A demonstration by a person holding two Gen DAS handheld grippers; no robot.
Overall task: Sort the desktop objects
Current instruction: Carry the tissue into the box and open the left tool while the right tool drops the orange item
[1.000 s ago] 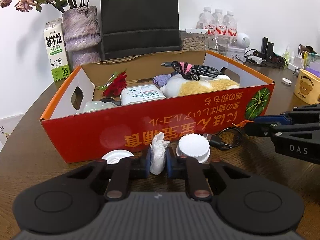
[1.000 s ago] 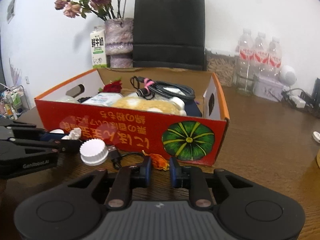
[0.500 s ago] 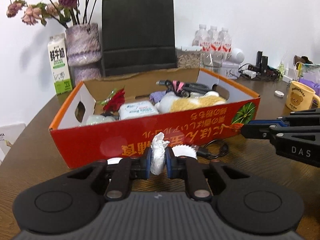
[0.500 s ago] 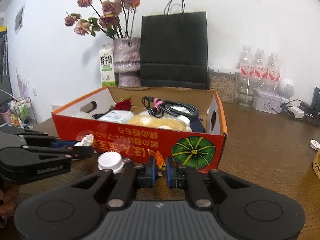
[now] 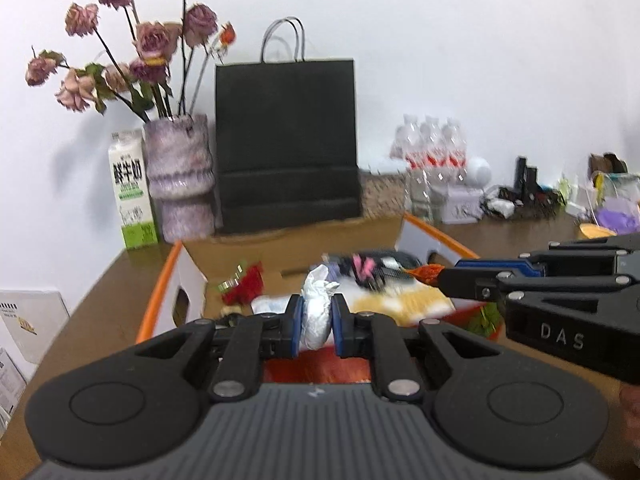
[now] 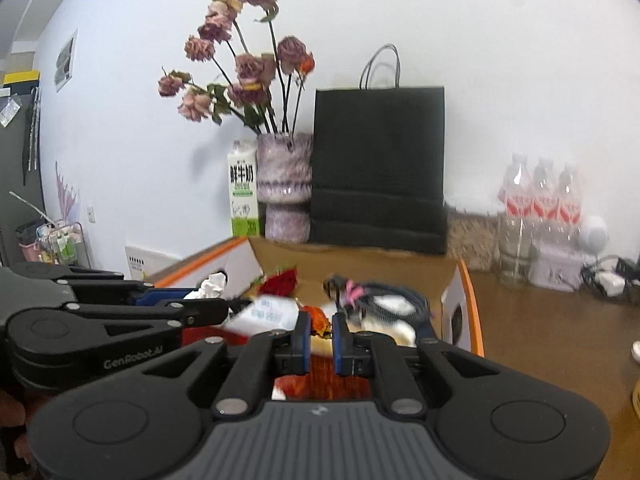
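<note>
My left gripper (image 5: 315, 318) is shut on a crumpled white tissue (image 5: 316, 312) and holds it above the front edge of the orange cardboard box (image 5: 160, 292). My right gripper (image 6: 320, 334) is shut on a small orange-red scrap (image 6: 318, 318), also raised over the box (image 6: 466, 296). In the left wrist view the scrap (image 5: 427, 271) sticks out of the right gripper's tip. In the right wrist view the tissue (image 6: 212, 285) shows at the left gripper's tip. The box holds a red flower (image 5: 248, 286), a wipes pack (image 6: 266, 314), a yellow plush (image 5: 404, 304) and a coiled black cable (image 6: 384, 298).
Behind the box stand a black paper bag (image 5: 286, 144), a purple vase of dried roses (image 5: 178, 176) and a milk carton (image 5: 130, 192). Water bottles (image 6: 540, 200) and small clutter (image 5: 520, 200) sit at the back right on the brown table (image 6: 552, 340).
Both grippers have risen from table level in front of the box to above its rim, carrying the tissue and the orange scrap. The white lids and cable on the table have dropped out of view.
</note>
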